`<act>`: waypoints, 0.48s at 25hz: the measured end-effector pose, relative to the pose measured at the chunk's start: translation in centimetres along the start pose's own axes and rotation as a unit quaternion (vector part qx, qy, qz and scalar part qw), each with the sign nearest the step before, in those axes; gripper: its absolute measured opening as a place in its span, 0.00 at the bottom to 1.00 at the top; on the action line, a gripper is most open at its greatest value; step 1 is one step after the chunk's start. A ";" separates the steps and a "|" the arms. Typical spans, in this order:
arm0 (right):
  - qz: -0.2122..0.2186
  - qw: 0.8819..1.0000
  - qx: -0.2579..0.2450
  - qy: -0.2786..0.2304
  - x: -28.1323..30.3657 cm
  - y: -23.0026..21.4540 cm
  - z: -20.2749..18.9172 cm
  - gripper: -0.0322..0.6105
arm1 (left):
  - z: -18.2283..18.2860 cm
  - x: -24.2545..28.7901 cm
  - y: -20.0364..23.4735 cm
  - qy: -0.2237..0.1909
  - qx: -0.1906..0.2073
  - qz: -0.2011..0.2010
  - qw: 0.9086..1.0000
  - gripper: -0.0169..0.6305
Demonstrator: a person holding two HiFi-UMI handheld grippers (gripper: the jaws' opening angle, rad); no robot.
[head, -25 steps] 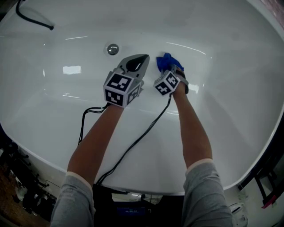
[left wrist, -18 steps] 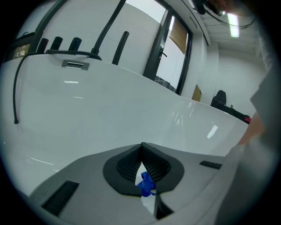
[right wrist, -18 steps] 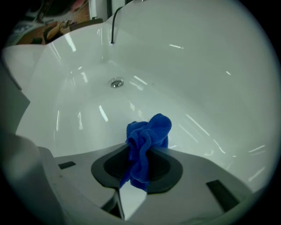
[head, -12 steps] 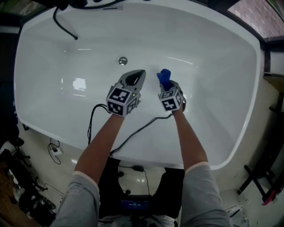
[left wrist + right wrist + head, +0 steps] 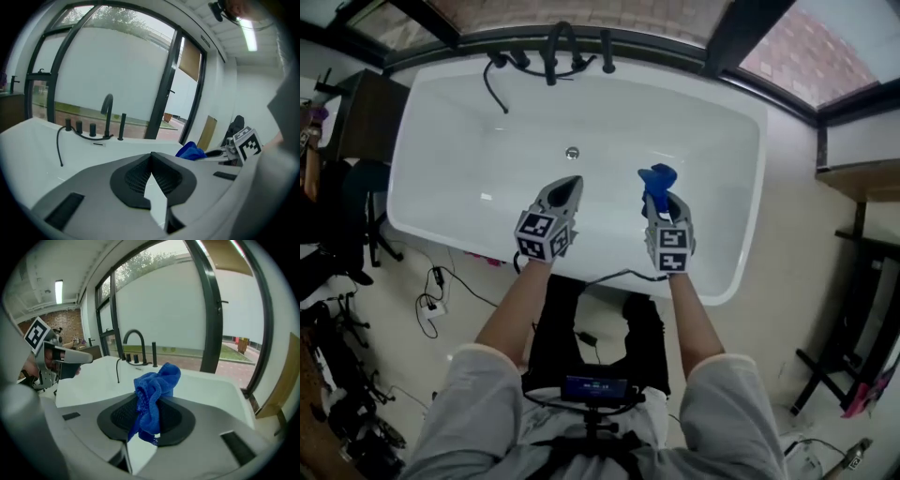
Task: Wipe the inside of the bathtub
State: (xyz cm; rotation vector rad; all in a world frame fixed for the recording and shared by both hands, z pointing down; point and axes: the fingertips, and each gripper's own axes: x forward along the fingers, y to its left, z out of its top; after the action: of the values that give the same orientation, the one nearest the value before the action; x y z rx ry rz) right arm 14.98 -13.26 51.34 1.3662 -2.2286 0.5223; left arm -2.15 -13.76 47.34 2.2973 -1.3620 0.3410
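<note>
The white bathtub [image 5: 469, 141] lies below me in the head view, its drain [image 5: 572, 152] near the middle. Both grippers are held high above its near rim. My right gripper [image 5: 657, 190] is shut on a crumpled blue cloth [image 5: 657, 177], which bunches up out of the jaws [image 5: 154, 390]. My left gripper [image 5: 567, 186] hangs beside it, about a hand's width to the left. Its jaws meet at the tip with nothing between them [image 5: 151, 155]. The blue cloth [image 5: 191, 151] and the right gripper also show at the right of the left gripper view.
A black faucet [image 5: 561, 42] with taps and a hanging hose [image 5: 493, 89] sits on the tub's far rim, before tall windows. A dark cabinet [image 5: 358, 112] stands left, cables [image 5: 431, 302] lie on the floor, and a black stand [image 5: 855, 281] is at the right.
Both grippers have risen out of the tub and away from its floor, the cloth still in the right one. The tub now looks much smaller and farther below.
</note>
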 end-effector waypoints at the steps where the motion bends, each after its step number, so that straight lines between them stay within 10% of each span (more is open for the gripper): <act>1: -0.001 1.000 -0.001 -0.011 -2.5 0.0 1.7 0.22 | 1.3 -1.8 -0.8 -0.006 0.002 0.005 1.000 0.01; 12: -0.023 0.997 -0.005 -0.071 -19.6 3.3 10.1 0.22 | 9.4 -20.1 -1.0 -0.051 0.000 0.057 0.997 0.01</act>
State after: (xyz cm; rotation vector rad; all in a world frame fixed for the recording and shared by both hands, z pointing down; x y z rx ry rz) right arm 17.76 -3.21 31.60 1.4884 -2.3009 0.4081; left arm -11.11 -2.62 30.35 2.2700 -1.5468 0.2629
